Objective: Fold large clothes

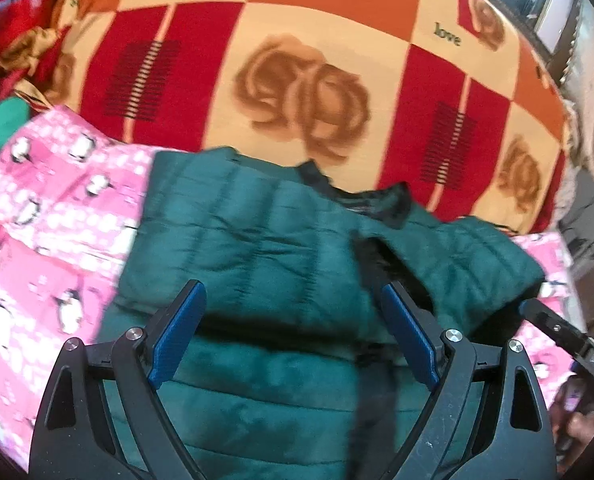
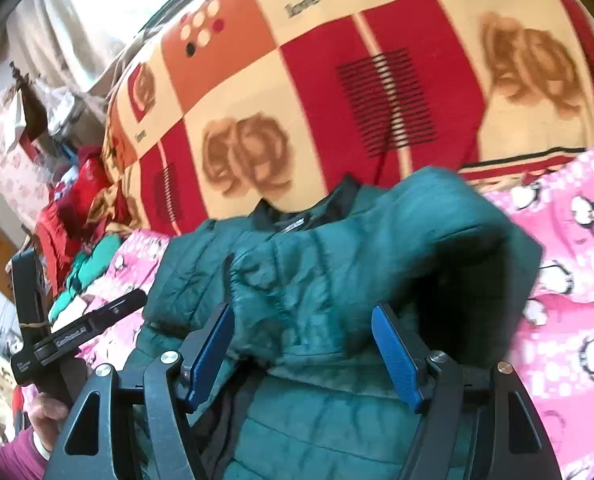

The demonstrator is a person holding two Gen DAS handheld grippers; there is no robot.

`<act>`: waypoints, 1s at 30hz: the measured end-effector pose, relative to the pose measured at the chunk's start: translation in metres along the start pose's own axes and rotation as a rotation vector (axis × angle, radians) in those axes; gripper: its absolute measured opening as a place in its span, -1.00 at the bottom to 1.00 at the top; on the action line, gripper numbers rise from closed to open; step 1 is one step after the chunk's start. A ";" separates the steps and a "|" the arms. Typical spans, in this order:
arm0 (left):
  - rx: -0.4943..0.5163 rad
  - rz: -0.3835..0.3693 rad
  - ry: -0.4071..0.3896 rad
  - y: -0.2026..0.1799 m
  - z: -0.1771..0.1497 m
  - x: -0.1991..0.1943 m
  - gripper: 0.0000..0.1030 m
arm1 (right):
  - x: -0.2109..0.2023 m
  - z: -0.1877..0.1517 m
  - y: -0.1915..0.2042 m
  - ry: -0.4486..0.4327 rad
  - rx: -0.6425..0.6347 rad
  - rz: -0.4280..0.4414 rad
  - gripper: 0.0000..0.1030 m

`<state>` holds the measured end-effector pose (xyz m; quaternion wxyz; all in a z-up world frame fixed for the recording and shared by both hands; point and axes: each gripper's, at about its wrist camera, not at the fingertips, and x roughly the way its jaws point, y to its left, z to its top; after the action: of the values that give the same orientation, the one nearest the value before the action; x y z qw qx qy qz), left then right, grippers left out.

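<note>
A dark green quilted jacket (image 1: 257, 240) lies on a pink penguin-print blanket (image 1: 49, 208), its black collar (image 1: 381, 200) pointing away from me. My left gripper (image 1: 293, 286) hangs open above the jacket's lower part, nothing between its blue pads (image 1: 177, 332). In the right wrist view a sleeve is folded over the jacket (image 2: 337, 248) and bulges up at the right. My right gripper (image 2: 303, 309) stands open just above that folded part, the pads (image 2: 397, 352) not pinching the fabric. Each view shows the other gripper at its edge: the left gripper (image 2: 97, 320), the right gripper's finger (image 1: 553, 328).
A red, orange and cream checked blanket (image 1: 297, 60) covers the bed behind the jacket. Red clothes (image 2: 69, 208) and a bright green cloth (image 2: 93, 264) are piled at the left. A curtain and a bright window (image 2: 77, 8) stand beyond the bed. A hand (image 2: 49, 408) holds the left gripper.
</note>
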<state>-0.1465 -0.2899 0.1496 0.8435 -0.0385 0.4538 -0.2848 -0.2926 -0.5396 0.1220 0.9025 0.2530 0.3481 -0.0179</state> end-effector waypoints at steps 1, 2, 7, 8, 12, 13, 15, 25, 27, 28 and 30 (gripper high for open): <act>-0.009 -0.022 0.012 -0.004 0.000 0.001 0.74 | -0.006 0.001 -0.005 -0.011 0.009 -0.008 0.34; -0.018 -0.044 0.027 -0.009 0.000 0.004 0.74 | -0.010 0.002 -0.009 -0.018 0.016 -0.011 0.34; -0.049 -0.145 0.125 -0.038 -0.004 0.024 0.74 | -0.032 0.005 -0.033 -0.051 0.050 -0.040 0.34; -0.055 -0.149 0.137 -0.042 -0.005 0.029 0.74 | -0.034 0.006 -0.036 -0.053 0.055 -0.045 0.34; -0.082 -0.146 0.169 -0.054 -0.010 0.046 0.74 | -0.047 0.006 -0.051 -0.071 0.076 -0.056 0.34; -0.095 -0.147 0.184 -0.057 -0.011 0.051 0.74 | -0.050 0.005 -0.054 -0.076 0.080 -0.058 0.34; -0.109 -0.137 0.198 -0.059 -0.013 0.058 0.74 | -0.053 0.004 -0.060 -0.081 0.090 -0.059 0.34; -0.119 -0.072 0.198 -0.072 -0.020 0.081 0.74 | -0.050 -0.001 -0.078 -0.083 0.128 -0.049 0.34; -0.125 -0.086 0.199 -0.073 -0.022 0.085 0.74 | -0.049 -0.001 -0.079 -0.078 0.127 -0.051 0.34; -0.133 -0.106 0.194 -0.072 -0.022 0.086 0.74 | -0.049 -0.002 -0.079 -0.077 0.129 -0.051 0.34; -0.125 -0.098 0.176 -0.073 -0.021 0.085 0.27 | -0.050 -0.003 -0.081 -0.080 0.134 -0.052 0.34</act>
<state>-0.1597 -0.3907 0.0976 0.7814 -0.0882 0.5405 -0.2991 -0.3487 -0.6155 0.1158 0.8960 0.3028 0.3162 -0.0747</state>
